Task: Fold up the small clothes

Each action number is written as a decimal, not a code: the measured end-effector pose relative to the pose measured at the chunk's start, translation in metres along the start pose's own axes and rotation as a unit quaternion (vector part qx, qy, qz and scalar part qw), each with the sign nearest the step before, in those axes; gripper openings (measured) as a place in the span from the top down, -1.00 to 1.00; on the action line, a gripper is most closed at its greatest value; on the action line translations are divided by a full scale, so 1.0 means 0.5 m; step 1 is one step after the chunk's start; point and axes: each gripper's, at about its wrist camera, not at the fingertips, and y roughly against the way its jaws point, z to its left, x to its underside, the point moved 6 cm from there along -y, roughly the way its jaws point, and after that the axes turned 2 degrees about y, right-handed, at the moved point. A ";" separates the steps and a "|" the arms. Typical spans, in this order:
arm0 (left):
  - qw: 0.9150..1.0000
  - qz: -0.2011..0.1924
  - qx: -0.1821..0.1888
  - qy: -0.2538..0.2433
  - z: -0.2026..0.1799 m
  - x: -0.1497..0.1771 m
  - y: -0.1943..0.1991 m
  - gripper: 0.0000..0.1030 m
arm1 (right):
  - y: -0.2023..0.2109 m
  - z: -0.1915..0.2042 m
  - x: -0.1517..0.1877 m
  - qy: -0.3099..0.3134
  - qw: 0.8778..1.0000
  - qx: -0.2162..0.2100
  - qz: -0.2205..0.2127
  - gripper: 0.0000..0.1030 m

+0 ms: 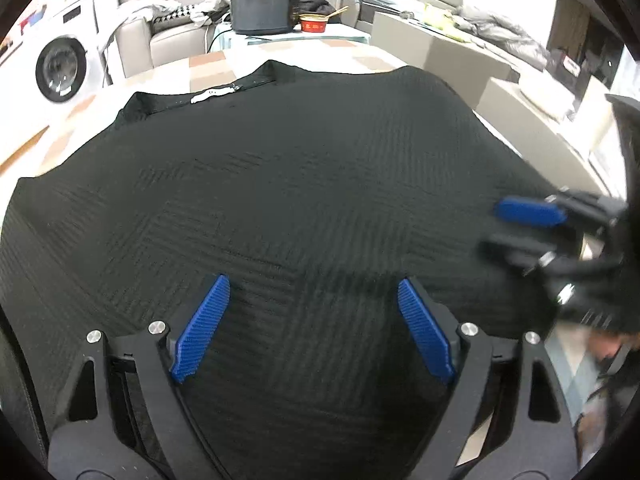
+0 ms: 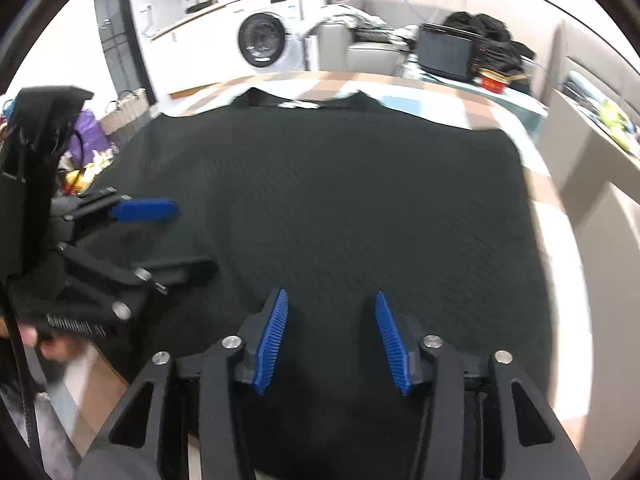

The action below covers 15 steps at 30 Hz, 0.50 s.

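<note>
A black ribbed knit garment (image 1: 304,168) lies spread flat on the table, its collar with a white label (image 1: 212,94) at the far edge. My left gripper (image 1: 313,282) hovers over the near part of the cloth, open wide, nothing between its blue pads. My right gripper (image 1: 496,228) shows at the right over the garment's right side. In the right wrist view the garment (image 2: 340,192) fills the middle; my right gripper (image 2: 330,294) stands open above its near edge, with no cloth pinched. The left gripper (image 2: 195,237) reaches in from the left, held by a hand.
The table wears a checked cloth (image 1: 208,68). Beyond it stand a black box (image 1: 262,10), a red bowl (image 1: 314,22), a grey sofa (image 1: 168,32) and a washing machine (image 1: 60,68). Beige boxes (image 1: 460,52) line the right side. A wicker basket (image 2: 124,110) sits left.
</note>
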 end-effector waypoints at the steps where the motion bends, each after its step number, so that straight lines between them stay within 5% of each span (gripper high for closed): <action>1: 1.000 0.000 0.001 -0.001 0.000 0.003 0.000 -0.66 | 0.015 -0.020 0.014 -0.007 1.000 0.009 -0.003 0.06; 10: 1.000 0.008 -0.001 -0.007 0.009 0.017 0.007 -0.68 | 0.084 -0.078 0.084 -0.001 0.998 0.067 0.016 -0.02; 15: 0.997 0.002 0.076 0.013 -0.009 0.029 0.045 -0.68 | 0.087 -0.035 0.039 -0.017 0.999 0.028 -0.001 -0.15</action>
